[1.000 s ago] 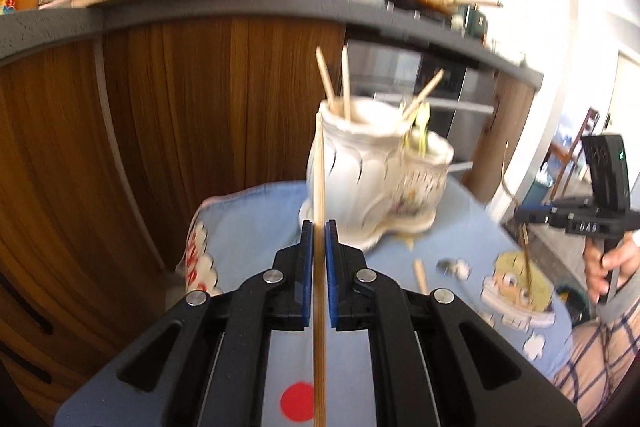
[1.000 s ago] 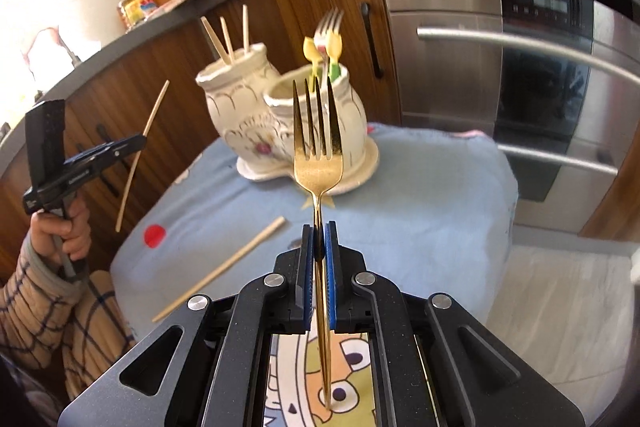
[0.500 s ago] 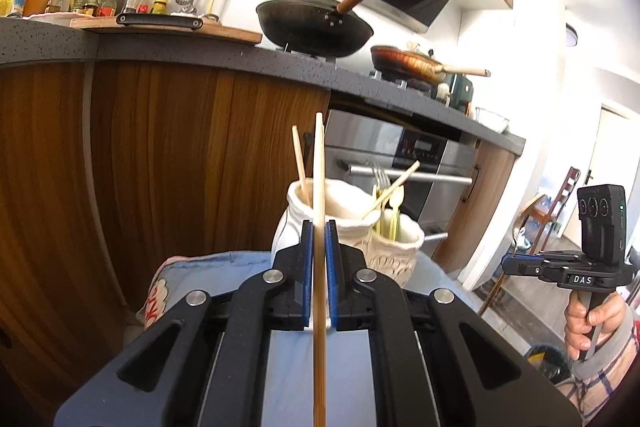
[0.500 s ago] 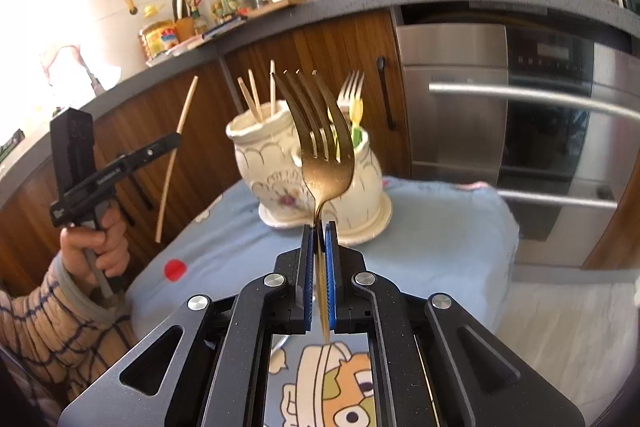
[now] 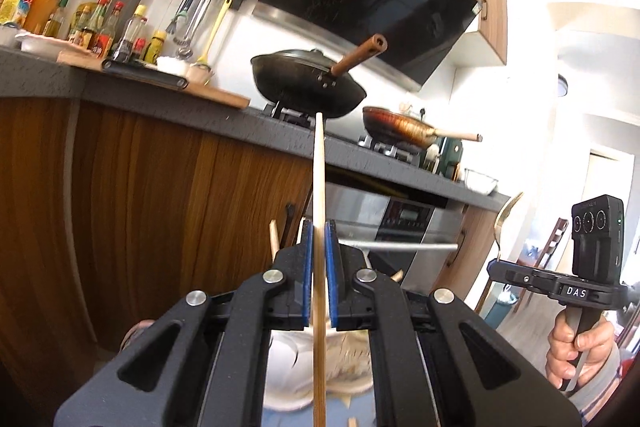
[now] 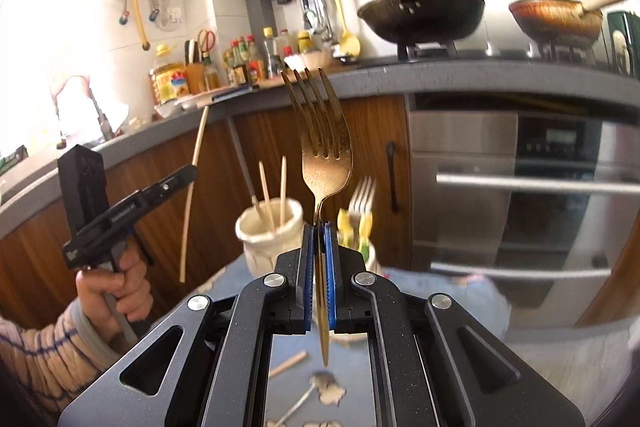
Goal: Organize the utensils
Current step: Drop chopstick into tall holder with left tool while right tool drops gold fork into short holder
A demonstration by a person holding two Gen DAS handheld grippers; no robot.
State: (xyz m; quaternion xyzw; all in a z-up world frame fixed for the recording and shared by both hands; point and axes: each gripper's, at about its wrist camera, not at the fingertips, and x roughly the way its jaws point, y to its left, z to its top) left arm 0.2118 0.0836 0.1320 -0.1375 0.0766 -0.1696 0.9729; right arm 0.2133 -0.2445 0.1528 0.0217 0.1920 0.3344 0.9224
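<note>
My left gripper (image 5: 319,239) is shut on a wooden chopstick (image 5: 319,187) that stands upright. The white ceramic holder (image 5: 288,367) lies below and behind its fingers, mostly hidden. My right gripper (image 6: 319,239) is shut on a gold fork (image 6: 324,147), tines up. In the right wrist view the white holder (image 6: 268,231) with two chopsticks stands left of the fork, and a second cup (image 6: 366,251) with forks stands just right. The left gripper (image 6: 176,179) with its chopstick (image 6: 194,187) shows at the left. The right gripper (image 5: 504,267) with its fork (image 5: 502,223) shows at the right in the left wrist view.
A loose chopstick (image 6: 288,363) and a spoon (image 6: 308,395) lie on the blue cloth (image 6: 352,367) under my right gripper. Wooden cabinets (image 5: 140,207), an oven (image 6: 520,195) and a counter with a black wok (image 5: 308,87) stand behind.
Both grippers have tilted upward and risen, each still holding its utensil. The holders have dropped low in both views and the table is mostly out of sight.
</note>
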